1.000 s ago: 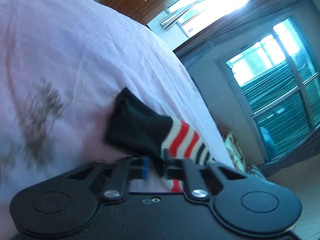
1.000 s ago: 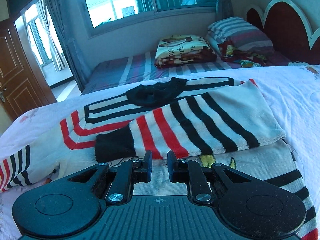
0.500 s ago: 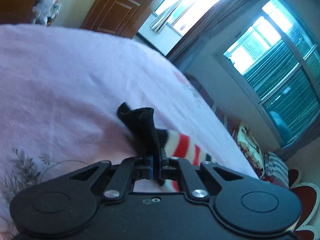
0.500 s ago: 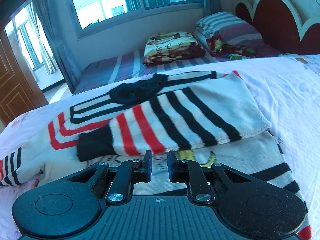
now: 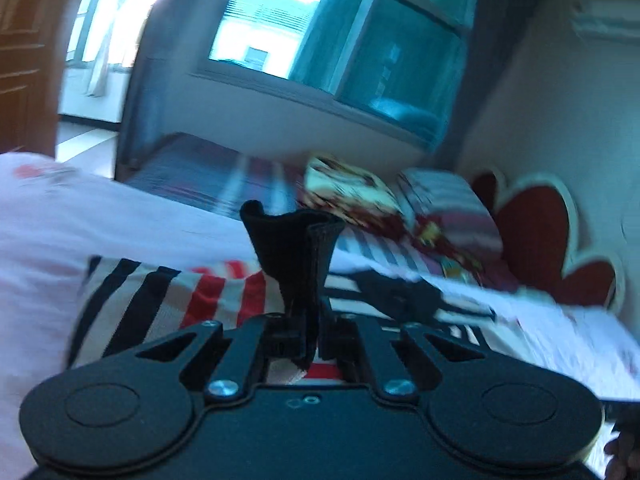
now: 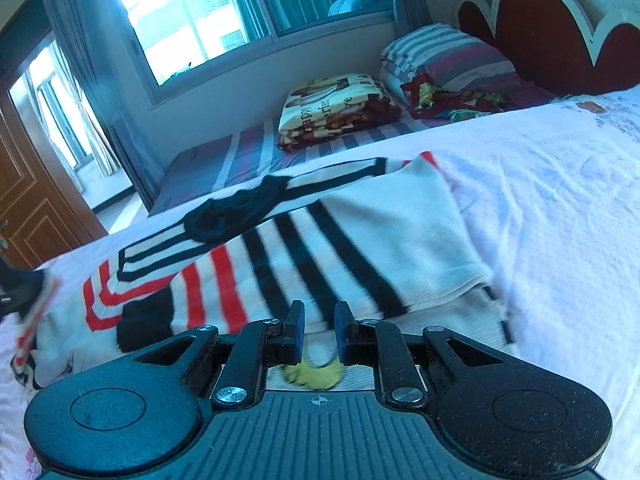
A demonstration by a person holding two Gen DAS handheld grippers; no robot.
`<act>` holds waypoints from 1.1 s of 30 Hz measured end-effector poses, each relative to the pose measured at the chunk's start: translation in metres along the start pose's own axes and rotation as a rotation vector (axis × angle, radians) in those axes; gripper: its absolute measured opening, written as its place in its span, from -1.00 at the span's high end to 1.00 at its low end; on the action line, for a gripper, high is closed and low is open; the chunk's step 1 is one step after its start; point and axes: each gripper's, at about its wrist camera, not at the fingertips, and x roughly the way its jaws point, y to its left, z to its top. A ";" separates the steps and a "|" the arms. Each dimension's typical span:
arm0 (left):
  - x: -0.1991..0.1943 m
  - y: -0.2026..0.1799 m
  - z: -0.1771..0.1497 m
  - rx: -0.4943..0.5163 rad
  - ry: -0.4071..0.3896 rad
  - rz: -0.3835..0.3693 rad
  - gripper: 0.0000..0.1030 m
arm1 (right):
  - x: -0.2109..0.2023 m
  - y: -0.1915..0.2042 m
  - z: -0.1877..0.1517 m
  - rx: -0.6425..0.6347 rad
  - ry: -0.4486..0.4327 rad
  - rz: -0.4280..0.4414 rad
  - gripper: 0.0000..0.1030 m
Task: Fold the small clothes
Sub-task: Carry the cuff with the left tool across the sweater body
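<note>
Sweater [image 6: 320, 248] lies on the bed just ahead of my right hand-held gripper [image 6: 319, 334], slightly parted and empty, one sleeve already folded across, while my left hand-held gripper [image 5: 305, 332] clamps the other sleeve's black cuff [image 5: 294, 248], not yet laid.

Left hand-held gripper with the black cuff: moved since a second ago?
Yes. The left hand-held gripper, shut on the black cuff, swung from the bare pink sheet over the striped sweater, toward the headboard.

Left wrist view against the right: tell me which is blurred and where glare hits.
Left wrist view: background smeared by motion, the cuff in the left hand-held gripper stays sharp; window glares. Right wrist view: mostly sharp, slight blur on the sweater; window blown out.
</note>
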 end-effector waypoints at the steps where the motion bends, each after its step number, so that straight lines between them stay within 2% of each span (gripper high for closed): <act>1: 0.012 -0.019 -0.005 0.031 0.023 -0.009 0.92 | -0.001 -0.007 0.003 0.007 -0.001 0.002 0.70; 6: 0.065 -0.082 -0.030 0.156 0.129 -0.063 0.92 | -0.009 -0.046 0.014 0.051 -0.008 0.006 0.70; 10: 0.085 -0.106 -0.057 0.211 0.195 -0.074 0.92 | -0.014 -0.075 0.021 0.081 -0.003 0.017 0.69; 12: 0.080 -0.111 -0.068 0.225 0.242 -0.093 0.91 | -0.016 -0.088 0.025 0.098 0.000 0.033 0.69; 13: 0.082 -0.119 -0.074 0.245 0.277 -0.096 0.82 | -0.017 -0.093 0.026 0.104 0.000 0.038 0.69; 14: 0.084 -0.123 -0.078 0.262 0.289 -0.093 0.58 | -0.018 -0.096 0.028 0.106 0.001 0.036 0.69; 15: 0.082 -0.127 -0.082 0.282 0.272 -0.106 0.41 | -0.018 -0.098 0.029 0.109 0.003 0.040 0.69; 16: 0.077 -0.125 -0.082 0.292 0.266 -0.129 0.12 | -0.018 -0.099 0.031 0.114 0.004 0.052 0.66; 17: 0.070 -0.125 -0.082 0.293 0.260 -0.141 -0.03 | -0.016 -0.099 0.032 0.117 0.004 0.062 0.49; 18: 0.061 -0.124 -0.082 0.298 0.238 -0.139 -0.05 | -0.015 -0.096 0.035 0.115 0.001 0.068 -0.25; 19: 0.049 -0.119 -0.082 0.307 0.205 -0.130 -0.05 | -0.016 -0.093 0.036 0.113 -0.020 0.079 -0.57; 21: 0.025 -0.100 -0.080 0.293 0.153 -0.078 -0.04 | -0.013 -0.084 0.040 0.090 -0.045 0.137 -0.57; 22: 0.010 -0.084 -0.079 0.276 0.124 -0.041 0.05 | -0.009 -0.079 0.043 0.082 -0.038 0.169 -0.49; 24: -0.016 -0.048 -0.080 0.261 0.080 0.065 0.14 | 0.003 -0.065 0.048 0.064 -0.013 0.221 -0.19; 26: -0.032 -0.014 -0.082 0.266 0.073 0.165 0.28 | 0.019 -0.052 0.050 0.045 0.015 0.235 -0.14; 28: -0.039 0.018 -0.085 0.264 0.104 0.235 0.40 | 0.035 -0.042 0.050 0.041 0.040 0.233 -0.13; 30: -0.038 0.041 -0.085 0.252 0.135 0.263 0.47 | 0.051 -0.034 0.049 0.047 0.063 0.237 -0.12; 33: -0.028 0.056 -0.085 0.278 0.172 0.250 0.51 | 0.070 -0.021 0.049 0.028 0.094 0.214 -0.06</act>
